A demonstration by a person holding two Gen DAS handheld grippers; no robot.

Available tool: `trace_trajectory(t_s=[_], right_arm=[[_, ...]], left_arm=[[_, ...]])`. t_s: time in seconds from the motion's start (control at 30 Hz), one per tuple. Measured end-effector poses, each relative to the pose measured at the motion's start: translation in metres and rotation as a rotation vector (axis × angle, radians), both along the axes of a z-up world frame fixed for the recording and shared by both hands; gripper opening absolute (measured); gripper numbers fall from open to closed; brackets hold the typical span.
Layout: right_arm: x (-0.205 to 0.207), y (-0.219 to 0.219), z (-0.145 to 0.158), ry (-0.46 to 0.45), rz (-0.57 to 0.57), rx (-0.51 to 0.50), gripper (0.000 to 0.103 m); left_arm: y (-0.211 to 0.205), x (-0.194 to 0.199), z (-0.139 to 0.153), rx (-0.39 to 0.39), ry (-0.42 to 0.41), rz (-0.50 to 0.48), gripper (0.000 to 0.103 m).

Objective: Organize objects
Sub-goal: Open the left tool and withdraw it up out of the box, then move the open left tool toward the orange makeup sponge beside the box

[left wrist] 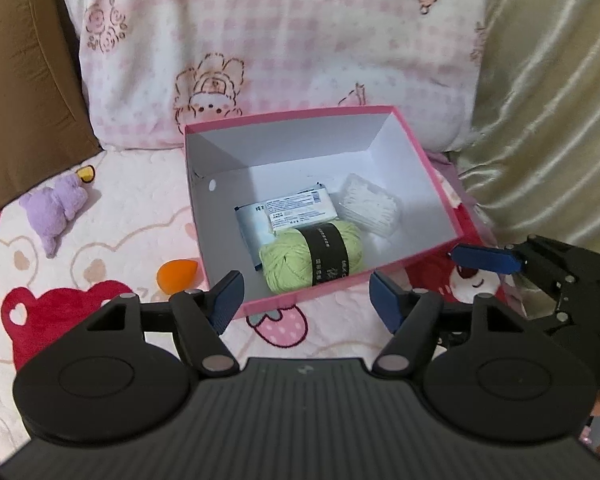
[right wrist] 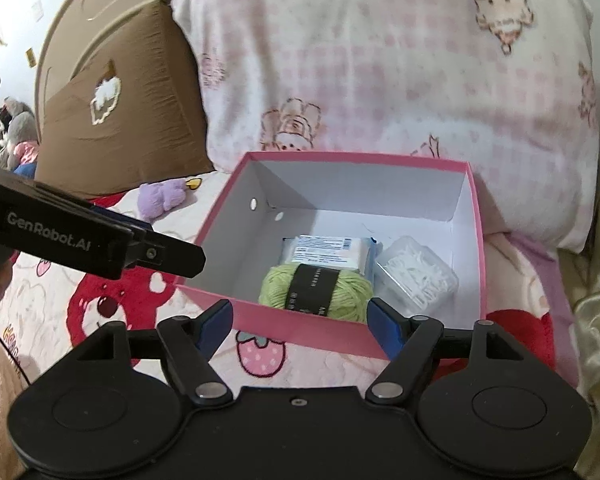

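Pink box (left wrist: 342,294) open on the patterned bedspread (left wrist: 100,248), holding green yarn (left wrist: 312,258), a white packet (left wrist: 288,210) behind it, and what looks like a clear tub of swabs (right wrist: 416,270) at right; left gripper (left wrist: 306,298) and right gripper (right wrist: 298,322) near its front edge, jaws apart, empty; purple plush (left wrist: 56,212) and orange sponge (left wrist: 176,276) lying left.

Cartoon-print bedspread (left wrist: 100,240), pink checked pillow (right wrist: 380,80), brown cushion (left wrist: 24,92), curved headboard (right wrist: 72,12)
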State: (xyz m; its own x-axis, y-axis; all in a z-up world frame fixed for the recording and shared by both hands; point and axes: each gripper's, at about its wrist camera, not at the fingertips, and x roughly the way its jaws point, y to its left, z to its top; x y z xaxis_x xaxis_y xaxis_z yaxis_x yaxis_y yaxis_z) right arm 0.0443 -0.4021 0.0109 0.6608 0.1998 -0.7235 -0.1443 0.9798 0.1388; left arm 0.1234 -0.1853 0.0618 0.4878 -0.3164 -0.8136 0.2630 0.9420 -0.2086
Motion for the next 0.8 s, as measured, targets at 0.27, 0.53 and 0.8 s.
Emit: trace_trajectory(t_s=[0.27,0.53,0.8], right_arm=[[-0.024,0.024,0.015,0.013,0.058,-0.089,0.085],[-0.043,0.049,0.028,0.016,0.098,-0.131,0.087],[-0.062,0.089,0.044,-0.016,0.186,-0.15,0.088]], left_arm=[[0.029,-0.021,0.013,-0.048,0.006,-0.029,0.072],[0.065,-0.039,0.012,-0.043,0.011,-0.032,0.072],[0.106,-0.048,0.014,-0.089,-0.002,0.002,0.072]])
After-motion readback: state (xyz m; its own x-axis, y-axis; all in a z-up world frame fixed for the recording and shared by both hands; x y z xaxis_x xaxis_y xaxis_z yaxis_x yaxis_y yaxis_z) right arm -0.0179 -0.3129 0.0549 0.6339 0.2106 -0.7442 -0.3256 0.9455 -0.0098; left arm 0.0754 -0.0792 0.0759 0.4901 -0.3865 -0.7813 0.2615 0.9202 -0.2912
